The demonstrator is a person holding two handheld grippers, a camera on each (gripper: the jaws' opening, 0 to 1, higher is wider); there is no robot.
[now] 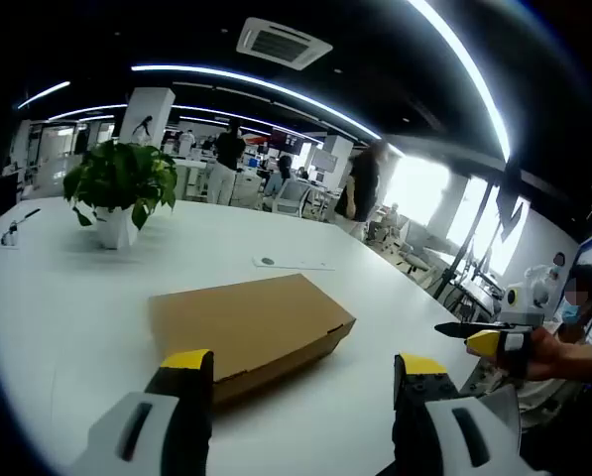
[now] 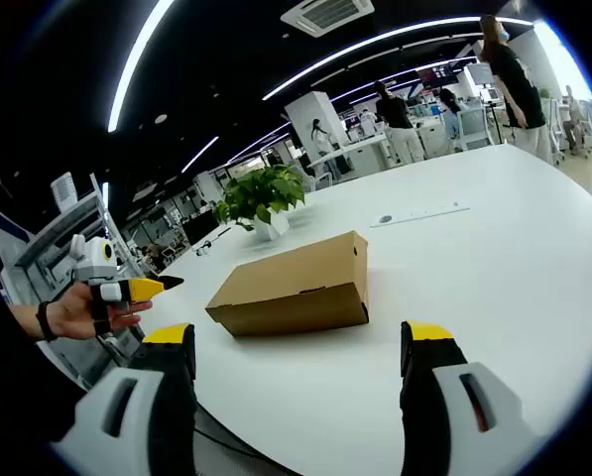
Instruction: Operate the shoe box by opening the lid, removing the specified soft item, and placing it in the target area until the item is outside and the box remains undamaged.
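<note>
A shut brown cardboard shoe box (image 1: 251,325) lies on the white table (image 1: 67,297), lid down, just beyond my left gripper (image 1: 305,364), whose jaws stand wide apart and hold nothing. In the right gripper view the same box (image 2: 296,283) sits ahead of my right gripper (image 2: 300,337), also open and not touching it. A hand holds the right gripper (image 1: 486,339) at the table's right edge. The left gripper (image 2: 142,290) shows off the left side of the table (image 2: 494,268). What is inside the box is hidden.
A leafy plant in a white pot (image 1: 122,183) stands behind the box, also seen as the plant (image 2: 261,198). A flat paper strip (image 1: 291,263) lies beyond the box, the same strip (image 2: 419,213). People stand among desks in the background.
</note>
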